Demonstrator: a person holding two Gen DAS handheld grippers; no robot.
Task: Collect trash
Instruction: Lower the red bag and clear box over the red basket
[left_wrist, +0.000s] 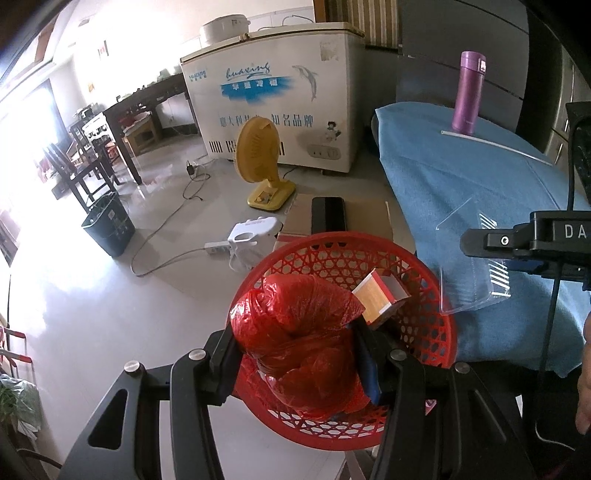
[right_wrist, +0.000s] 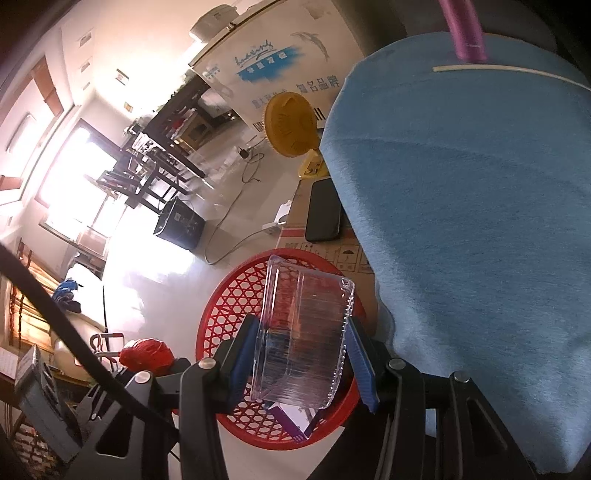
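Note:
My left gripper (left_wrist: 295, 354) is shut on a crumpled red plastic bag (left_wrist: 295, 328), held just above a red mesh basket (left_wrist: 332, 242). A small gold and red box (left_wrist: 380, 295) lies inside the basket at its right side. In the right wrist view, my right gripper (right_wrist: 301, 347) is shut on a clear plastic container (right_wrist: 306, 325), tilted over the same basket (right_wrist: 229, 306). A purple and white box (right_wrist: 291, 417) shows under the container. The red bag (right_wrist: 147, 356) appears at the lower left there. The left wrist view shows the clear container (left_wrist: 476, 266) at the edge of the blue cloth.
A table under a blue cloth (left_wrist: 461, 177) carries a purple flask (left_wrist: 468, 92) and a thin white straw (left_wrist: 495, 146). Behind the basket a cardboard box holds a black phone (left_wrist: 328, 214). On the floor stand a yellow fan (left_wrist: 258, 155), a dark bin (left_wrist: 109, 225) and a white freezer (left_wrist: 273, 92).

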